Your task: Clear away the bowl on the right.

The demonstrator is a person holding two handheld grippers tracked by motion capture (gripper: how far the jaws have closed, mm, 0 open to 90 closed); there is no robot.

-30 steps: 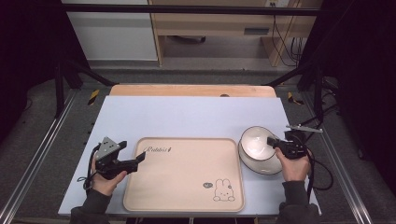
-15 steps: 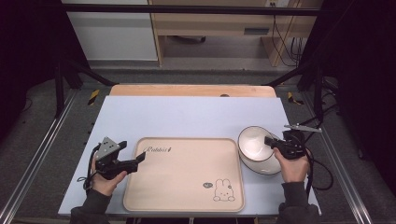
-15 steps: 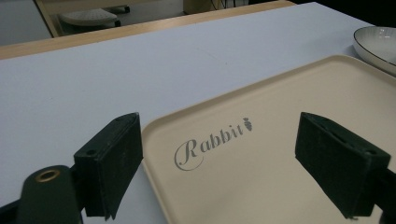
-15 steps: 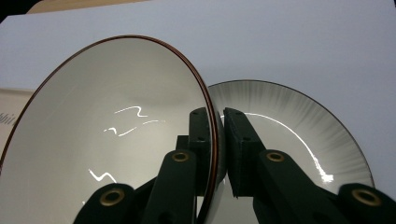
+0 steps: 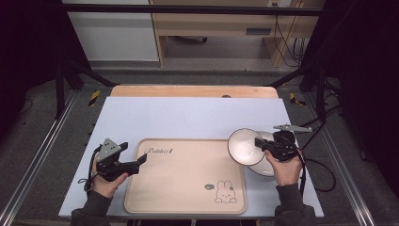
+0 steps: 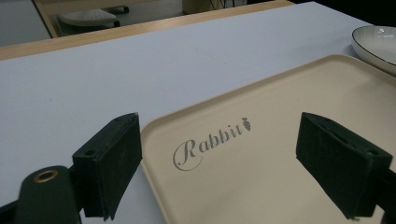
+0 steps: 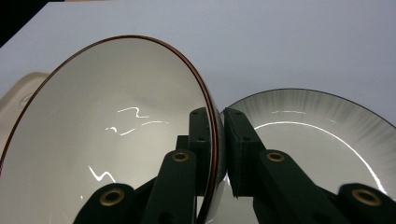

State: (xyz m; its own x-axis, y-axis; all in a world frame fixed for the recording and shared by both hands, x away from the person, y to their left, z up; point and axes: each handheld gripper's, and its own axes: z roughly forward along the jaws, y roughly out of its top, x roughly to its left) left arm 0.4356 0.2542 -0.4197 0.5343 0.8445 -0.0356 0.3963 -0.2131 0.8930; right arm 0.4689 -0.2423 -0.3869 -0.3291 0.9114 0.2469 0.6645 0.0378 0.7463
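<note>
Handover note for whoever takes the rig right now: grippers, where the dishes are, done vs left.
Right gripper: shut on the rim of the bowl, which is lifted and tilted, over the tray's right edge.
Left gripper: open, empty, jaws over the tray's left edge by the Rabbit lettering.
Plate: on the table right of the tray, beside the bowl.
Done: bowl gripped and raised off the plate.
Left: probably set the bowl on the tray, release; the plate may follow.
</note>
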